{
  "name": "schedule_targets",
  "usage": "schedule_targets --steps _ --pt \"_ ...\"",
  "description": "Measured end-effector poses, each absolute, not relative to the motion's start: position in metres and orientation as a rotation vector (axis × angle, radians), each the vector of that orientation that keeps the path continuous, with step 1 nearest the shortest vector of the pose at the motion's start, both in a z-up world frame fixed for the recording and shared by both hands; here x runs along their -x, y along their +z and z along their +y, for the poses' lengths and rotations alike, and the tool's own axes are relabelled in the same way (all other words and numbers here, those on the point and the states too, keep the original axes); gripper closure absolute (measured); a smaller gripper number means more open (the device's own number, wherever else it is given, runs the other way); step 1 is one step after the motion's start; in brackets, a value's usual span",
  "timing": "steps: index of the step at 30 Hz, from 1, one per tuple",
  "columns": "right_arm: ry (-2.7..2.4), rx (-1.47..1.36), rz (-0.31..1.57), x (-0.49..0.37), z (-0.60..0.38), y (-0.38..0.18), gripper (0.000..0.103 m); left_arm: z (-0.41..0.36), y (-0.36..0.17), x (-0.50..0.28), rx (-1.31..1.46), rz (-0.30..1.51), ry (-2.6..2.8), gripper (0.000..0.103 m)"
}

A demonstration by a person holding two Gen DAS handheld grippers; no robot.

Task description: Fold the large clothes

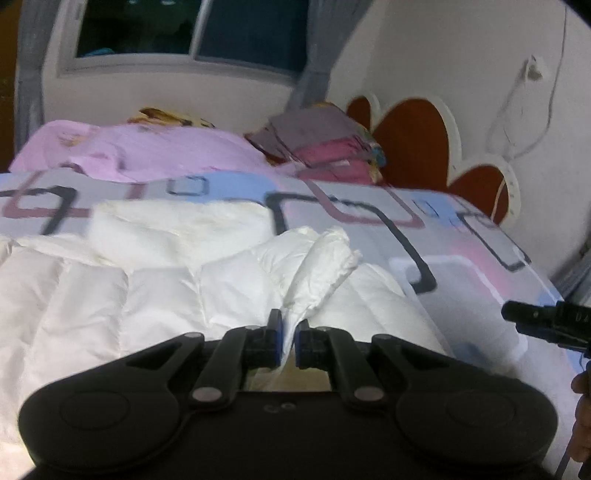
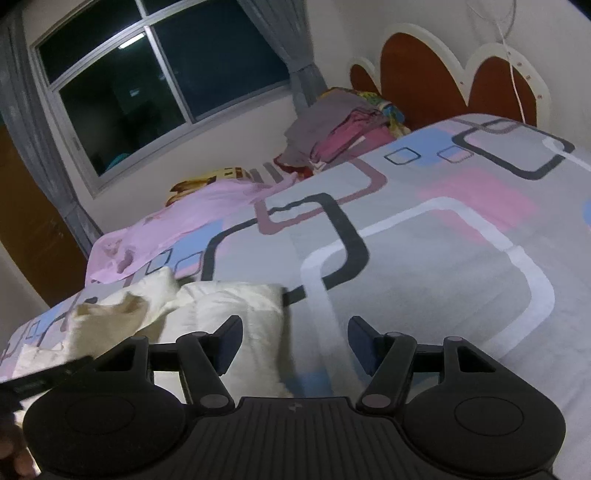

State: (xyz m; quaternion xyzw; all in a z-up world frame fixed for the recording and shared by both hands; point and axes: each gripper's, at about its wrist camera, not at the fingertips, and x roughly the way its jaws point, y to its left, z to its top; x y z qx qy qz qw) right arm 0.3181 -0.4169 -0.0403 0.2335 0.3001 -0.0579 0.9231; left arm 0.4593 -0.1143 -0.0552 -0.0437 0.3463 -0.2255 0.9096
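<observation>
A white quilted puffer garment (image 1: 110, 288) lies spread on the patterned bed sheet (image 1: 461, 236). My left gripper (image 1: 289, 332) is shut on a bunched fold of this white garment, and the pinched cloth rises in a crumpled ridge (image 1: 325, 258) just past the pads. In the right wrist view the same white garment (image 2: 236, 314) lies low at the left. My right gripper (image 2: 295, 339) stands open above the sheet at the garment's right edge, with nothing between its fingers. The right gripper's tip (image 1: 539, 317) also shows at the far right of the left wrist view.
A pink garment (image 1: 140, 151) lies at the far side of the bed below the dark window (image 1: 192, 29). A pile of folded maroon and grey clothes (image 1: 321, 144) sits by the red scalloped headboard (image 1: 413, 129). The bed's edge (image 1: 546, 295) drops off at the right.
</observation>
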Motion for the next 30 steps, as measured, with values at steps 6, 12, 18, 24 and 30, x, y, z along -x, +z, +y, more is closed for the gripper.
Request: schedule_targets --steps 6,12,18,24,30 --pt "-0.137 -0.482 0.621 -0.312 -0.438 -0.042 0.039 -0.153 -0.063 -0.458 0.061 0.736 -0.505 0.097" --pt "-0.177 -0.486 0.628 -0.308 -0.451 -0.045 0.039 -0.169 -0.071 -0.459 0.047 0.769 -0.504 0.095" --pt "-0.193 -0.533 0.644 -0.317 -0.454 -0.047 0.039 -0.175 -0.066 -0.446 0.071 0.773 -0.634 0.009" --pt "-0.083 -0.541 0.633 -0.34 -0.427 -0.038 0.039 -0.112 -0.04 -0.428 0.122 0.671 -0.568 0.039" --pt "0.048 -0.506 0.665 -0.372 -0.373 -0.043 0.017 0.02 -0.04 -0.427 0.191 0.647 -0.228 0.048"
